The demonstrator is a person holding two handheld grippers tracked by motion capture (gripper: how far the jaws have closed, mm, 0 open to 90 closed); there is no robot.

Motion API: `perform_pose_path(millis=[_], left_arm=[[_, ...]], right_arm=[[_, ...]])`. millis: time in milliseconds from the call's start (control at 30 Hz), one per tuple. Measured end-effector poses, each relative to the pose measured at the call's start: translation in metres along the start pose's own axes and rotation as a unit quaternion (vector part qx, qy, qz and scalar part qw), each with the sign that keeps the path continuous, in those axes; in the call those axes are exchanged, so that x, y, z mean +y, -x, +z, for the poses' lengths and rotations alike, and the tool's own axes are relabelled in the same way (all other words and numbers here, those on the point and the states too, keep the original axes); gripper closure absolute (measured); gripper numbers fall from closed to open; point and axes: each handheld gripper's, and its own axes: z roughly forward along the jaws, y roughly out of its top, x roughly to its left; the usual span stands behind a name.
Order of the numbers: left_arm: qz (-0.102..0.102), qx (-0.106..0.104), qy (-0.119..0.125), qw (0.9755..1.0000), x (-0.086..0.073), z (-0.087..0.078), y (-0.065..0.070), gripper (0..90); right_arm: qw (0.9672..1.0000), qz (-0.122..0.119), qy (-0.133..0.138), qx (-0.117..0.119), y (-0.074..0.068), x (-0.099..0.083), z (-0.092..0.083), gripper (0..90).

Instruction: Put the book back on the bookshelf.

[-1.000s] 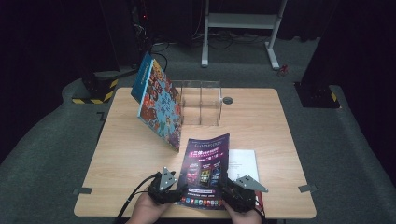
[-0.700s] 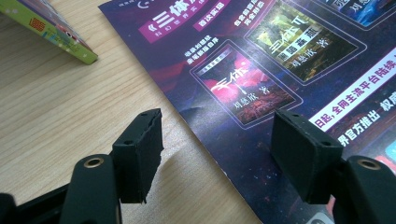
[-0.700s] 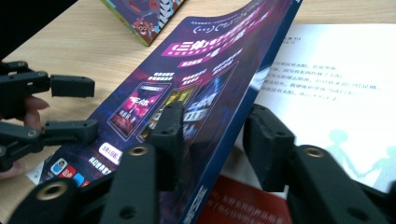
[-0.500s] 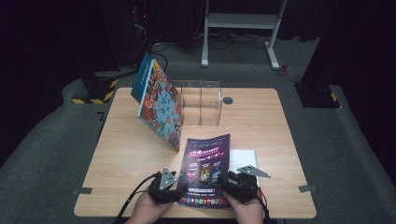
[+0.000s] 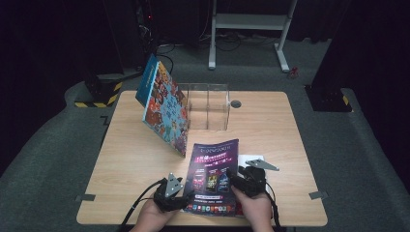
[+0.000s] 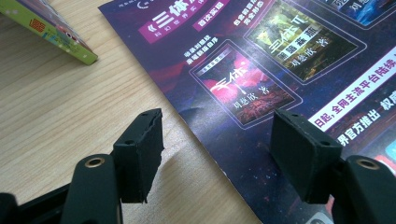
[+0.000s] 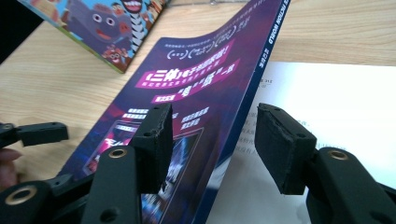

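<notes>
Both right gripper (image 7: pixel 212 144) fingers (image 7: pixel 154 140) stand spread, having just opened, astride the purple magazine (image 7: pixel 196 102) spine (its edge lifted off a white sheet (image 7: pixel 336 102)). Left gripper (image 6: pixel 219 154) fingers likewise spread, straddling the magazine's opposite edge on the wooden table (image 6: pixel 60 107).

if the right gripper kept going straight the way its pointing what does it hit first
Most likely the raised spine edge of the purple glossy magazine, which already runs between the open fingers of the right gripper. Further along that line lies the clear plastic divider box, though depth is hard to judge.

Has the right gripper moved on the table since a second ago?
Yes. The right gripper has shifted left along the table, off the white paper onto the purple magazine's right edge, its jaws just opening.
</notes>
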Motion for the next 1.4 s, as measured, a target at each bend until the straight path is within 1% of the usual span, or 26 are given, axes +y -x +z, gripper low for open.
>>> perform_pose_path(millis=[133, 167, 300, 367, 400, 433, 500, 567, 600, 633, 667, 700, 733, 833, 933, 1067, 1167, 1267, 1300, 1333, 1367, 1400], left_arm=[[0.002, 0.0, 0.0, 1.0, 0.0, 0.0, 0.0, 35.1], [0.001, 0.0, 0.0, 1.0, 0.0, 0.0, 0.0, 35.1], [0.002, 0.001, 0.001, 1.0, 0.0, 0.0, 0.0, 35.1], [0.001, 0.0, 0.001, 1.0, 0.0, 0.0, 0.0, 35.2], [0.002, 0.0, 0.001, 1.0, 0.0, 0.0, 0.0, 35.3], [0.002, 0.0, 0.001, 1.0, 0.0, 0.0, 0.0, 35.4], [0.002, 0.0, 0.001, 1.0, 0.0, 0.0, 0.0, 35.6], [0.001, 0.001, 0.001, 1.0, 0.0, -0.001, 0.0, 35.6], [0.001, 0.0, 0.001, 1.0, 0.0, -0.001, 0.0, 35.7], [0.001, 0.0, 0.001, 1.0, 0.0, -0.001, 0.0, 35.6], [0.0, -0.001, 0.001, 1.0, 0.0, -0.001, 0.0, 35.6], [-0.001, -0.001, 0.001, 1.0, 0.0, -0.001, 0.0, 35.6], [-0.001, -0.002, 0.001, 1.0, 0.0, -0.001, 0.0, 35.6], [-0.004, -0.002, 0.0, 1.0, 0.0, 0.0, -0.001, 34.9], [-0.007, -0.004, -0.001, 1.0, 0.0, 0.0, -0.002, 33.3], [-0.007, -0.007, -0.001, 0.9999, 0.0, -0.001, -0.002, 31.9], [-0.011, -0.009, 0.005, 0.9999, -0.001, -0.002, -0.002, 31.8], [-0.016, -0.009, 0.013, 0.9997, -0.002, -0.004, -0.004, 32.0], [-0.017, -0.009, 0.017, 0.9997, -0.002, -0.004, -0.004, 32.0], [-0.021, -0.011, 0.02, 0.9995, -0.002, -0.005, -0.005, 32.2], [-0.025, -0.01, 0.022, 0.9994, -0.002, -0.005, -0.005, 32.2], [-0.027, -0.011, 0.024, 0.9993, -0.002, -0.006, -0.006, 32.2]], right_arm=[[0.9999, 0.003, -0.012, 0.002, 0.005, 0.003, 0.009, 50.0], [0.9999, 0.006, -0.016, 0.004, 0.005, 0.003, 0.01, 52.0], [0.9994, 0.006, -0.032, 0.015, 0.005, 0.003, 0.016, 56.7], [0.9993, 0.003, -0.033, 0.017, 0.005, 0.004, 0.018, 59.6], [0.9991, 0.006, -0.037, 0.019, 0.004, 0.004, 0.018, 61.3], [0.9991, 0.003, -0.038, 0.02, 0.003, 0.004, 0.019, 62.2], [0.9987, 0.009, -0.044, 0.025, 0.003, 0.005, 0.019, 65.0], [0.9982, 0.013, -0.046, 0.035, 0.004, 0.006, 0.019, 70.2], [0.9983, 0.003, -0.043, 0.038, 0.003, 0.007, 0.019, 72.2], [0.9984, -0.005, -0.044, 0.035, 0.001, 0.007, 0.018, 73.1], [0.9985, -0.008, -0.044, 0.033, -0.001, 0.007, 0.018, 73.7], [0.9986, -0.014, -0.041, 0.031, -0.003, 0.007, 0.017, 74.5], [0.9986, -0.015, -0.04, 0.032, -0.004, 0.007, 0.016, 74.9], [0.9989, -0.017, -0.025, 0.036, -0.006, 0.007, 0.013, 76.5], [0.9989, -0.027, -0.006, 0.039, -0.01, 0.006, 0.01, 78.0], [0.9985, -0.028, 0.014, 0.045, -0.015, 0.006, 0.006, 80.2], [0.9979, -0.033, 0.028, 0.047, -0.021, 0.008, 0.003, 82.4], [0.9968, -0.049, 0.041, 0.048, -0.027, 0.01, -0.001, 82.7], [0.9967, -0.051, 0.043, 0.047, -0.03, 0.01, -0.002, 82.7], [0.9961, -0.059, 0.048, 0.045, -0.032, 0.01, -0.003, 82.8], [0.9953, -0.066, 0.057, 0.042, -0.034, 0.011, -0.005, 82.8], [0.9949, -0.068, 0.063, 0.039, -0.035, 0.011, -0.006, 82.9]])
